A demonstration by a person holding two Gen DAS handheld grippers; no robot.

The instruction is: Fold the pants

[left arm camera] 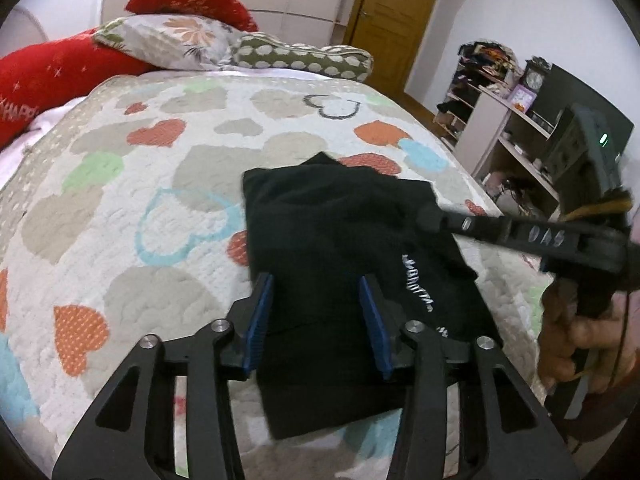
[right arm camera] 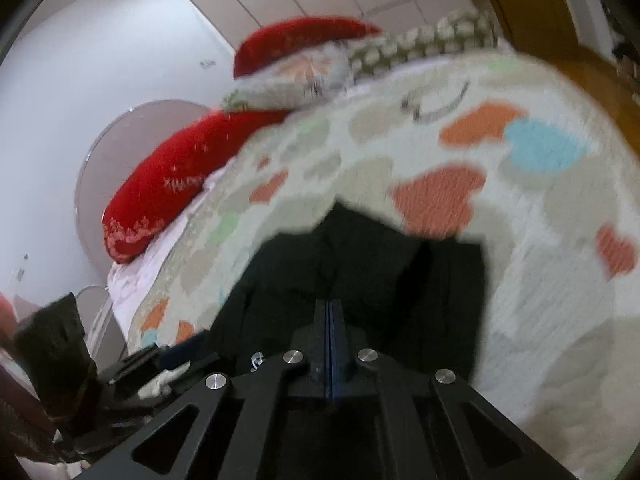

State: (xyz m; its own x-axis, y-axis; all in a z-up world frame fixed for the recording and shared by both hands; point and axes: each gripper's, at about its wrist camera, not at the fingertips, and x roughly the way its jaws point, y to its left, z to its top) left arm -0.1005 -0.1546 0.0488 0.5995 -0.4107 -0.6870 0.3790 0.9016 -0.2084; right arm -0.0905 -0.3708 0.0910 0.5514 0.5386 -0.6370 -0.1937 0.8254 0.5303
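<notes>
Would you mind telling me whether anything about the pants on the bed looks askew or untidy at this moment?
Slightly. The black pants lie as a compact bundle on the heart-patterned quilt, but their far edge is uneven: one corner peaks up beyond the rest instead of lying square. Nothing looks spilled or damaged.

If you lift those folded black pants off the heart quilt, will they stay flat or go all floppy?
Probably floppy: the folded black cloth pants lie in soft, rumpled layers on the heart-patterned quilt, so lifted by one edge they would likely droop and unfold. They look light. Pushed, they would likely bunch up rather than slide on the textured quilt.
</notes>
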